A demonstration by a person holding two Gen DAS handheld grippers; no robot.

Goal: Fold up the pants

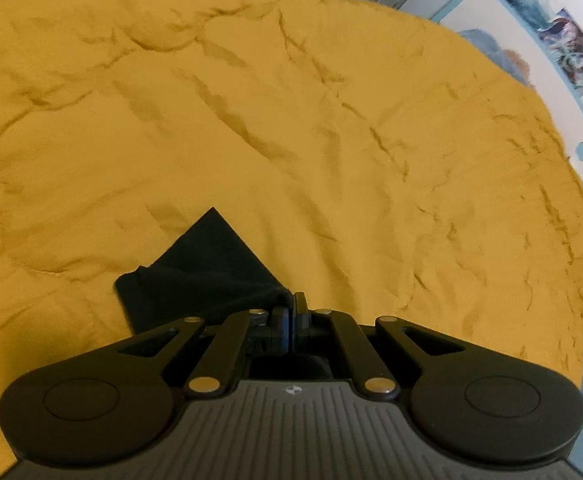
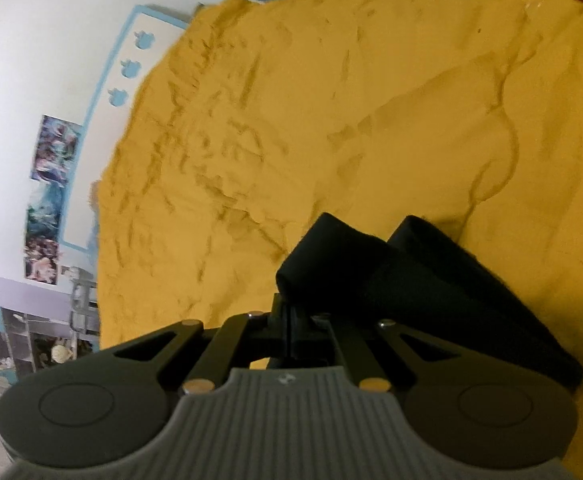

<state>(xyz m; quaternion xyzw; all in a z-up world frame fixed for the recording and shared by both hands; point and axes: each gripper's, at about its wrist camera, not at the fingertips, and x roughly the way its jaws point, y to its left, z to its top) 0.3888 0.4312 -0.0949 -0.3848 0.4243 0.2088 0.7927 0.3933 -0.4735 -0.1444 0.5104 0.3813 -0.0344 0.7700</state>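
Observation:
The pants are dark, nearly black cloth. In the left wrist view a pointed corner of the pants [image 1: 207,268] sticks out to the left of my left gripper [image 1: 292,304], whose jaws are shut on the cloth's edge. In the right wrist view a thick folded band of the pants [image 2: 375,276] rises from my right gripper [image 2: 289,308], which is shut on it, and trails off to the lower right. Both grippers hang over a wrinkled mustard-yellow bedspread [image 1: 291,128]. The greater part of the pants lies hidden below the grippers.
The yellow bedspread [image 2: 331,120] fills nearly all of both views. A white wall with blue trim and pictures [image 2: 51,184] borders the bed. Shelves with clutter [image 2: 31,344] stand at the lower left of the right wrist view.

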